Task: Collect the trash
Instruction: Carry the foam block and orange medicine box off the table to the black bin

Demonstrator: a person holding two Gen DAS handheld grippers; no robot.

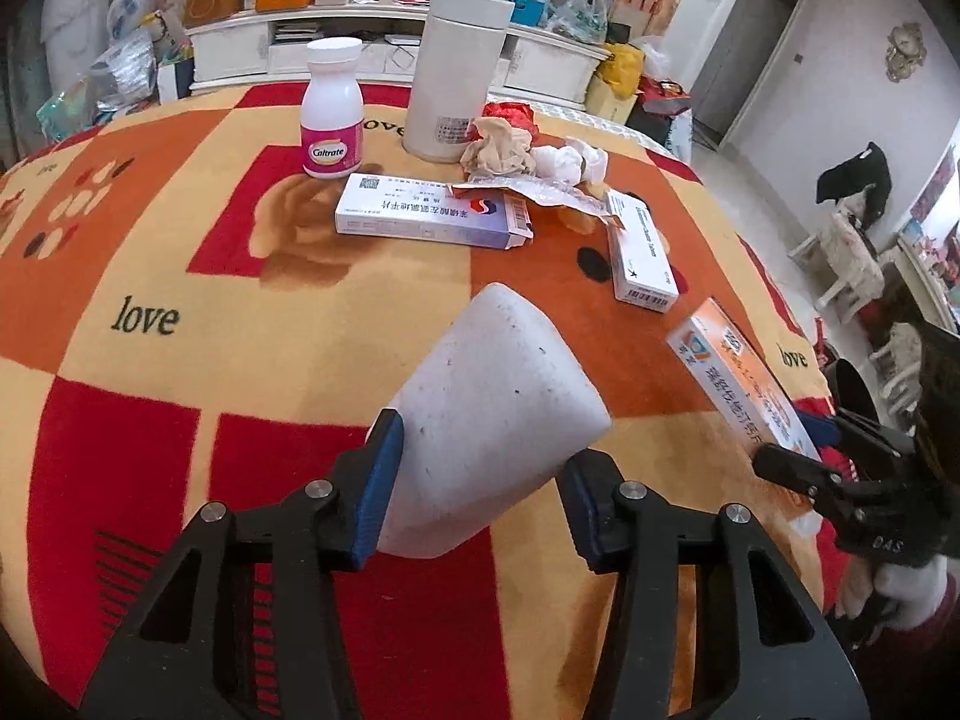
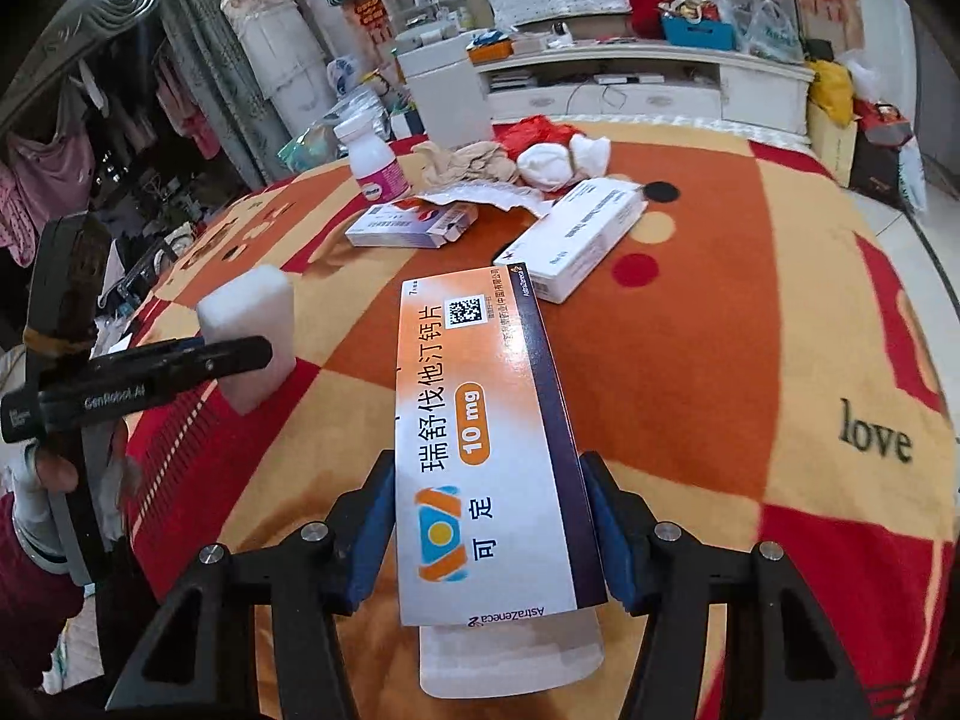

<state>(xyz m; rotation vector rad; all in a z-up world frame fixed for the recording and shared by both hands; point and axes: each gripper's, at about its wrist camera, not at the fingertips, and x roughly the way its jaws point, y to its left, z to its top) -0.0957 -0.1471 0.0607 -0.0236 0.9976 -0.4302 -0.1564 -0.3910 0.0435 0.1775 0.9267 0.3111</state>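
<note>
My left gripper [image 1: 483, 486] is shut on a white foam block [image 1: 492, 408], held above the blanket; the right wrist view shows the same foam block [image 2: 252, 330] at the left. My right gripper [image 2: 489, 516] is shut on a long orange-and-white medicine box [image 2: 486, 438], its blue pads pressing both long sides. That box [image 1: 738, 384] also shows at the right of the left wrist view. Crumpled tissues and wrappers [image 1: 528, 150] lie in a heap at the far side of the table, seen as a heap [image 2: 540, 162] in the right wrist view too.
An orange, red and yellow "love" blanket [image 1: 180, 276] covers the table. On it stand a pink-labelled pill bottle [image 1: 333, 114] and a white flask [image 1: 456, 60]. Two white medicine boxes [image 1: 432, 216] [image 1: 639, 252] lie near the heap. Cluttered shelves stand behind.
</note>
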